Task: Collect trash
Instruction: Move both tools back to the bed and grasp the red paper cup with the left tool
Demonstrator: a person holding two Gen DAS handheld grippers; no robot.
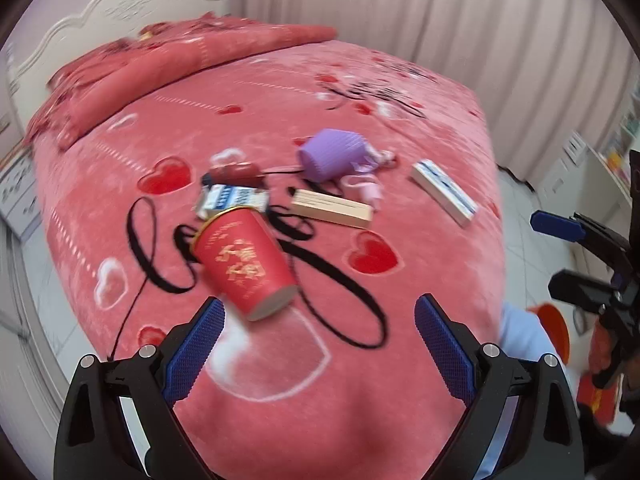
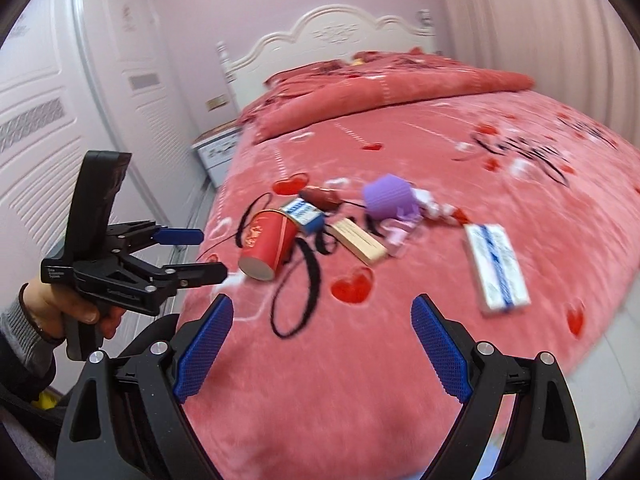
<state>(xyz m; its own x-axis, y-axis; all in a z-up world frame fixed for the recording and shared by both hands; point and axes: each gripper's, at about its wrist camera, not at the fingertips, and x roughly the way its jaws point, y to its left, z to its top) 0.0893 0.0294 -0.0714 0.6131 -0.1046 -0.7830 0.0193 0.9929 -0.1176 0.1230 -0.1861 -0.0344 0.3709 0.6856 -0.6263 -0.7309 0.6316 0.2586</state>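
Wardrobe [image 2: 48,128]: white panelled doors along the wall at far left in the right wrist view.
Nightstand [image 2: 218,148]: white, between the wardrobe and the headboard [image 2: 332,36].
Left tool [image 1: 316,312]: over the near end of the bed, fingers spread wide apart, nothing between them; blue pads face inward.
Hand [image 2: 76,304]: grips the left tool's black handle at the left edge of the right wrist view, a grey sleeve cuff at the wrist.
Bed [image 1: 420,360]: covered by a pink fleece blanket with red hearts and black script; a folded red quilt [image 1: 180,56] lies toward the headboard.
Red can [image 1: 244,262]: lies on its side on the blanket, nearest the tools, gold lettering on its wall.
Blue and white carton [image 1: 234,198]: just behind the red can, touching or nearly touching its rim.
Dark red object [image 1: 236,172]: small, behind the carton, too blurred to name.
Beige box [image 1: 332,208]: long and flat, right of the carton.
Purple ribbed cup [image 1: 332,154]: on its side behind the beige box, with pale pink wrappers [image 1: 368,184] beside it.
White box with blue stripe [image 1: 444,192]: lies apart from the cluster, furthest right.
Right tool [image 2: 322,336]: also above the bed's near end, fingers wide apart, empty.
Curtain [image 1: 440,12]: pale, pleated, along the far side of the bed.
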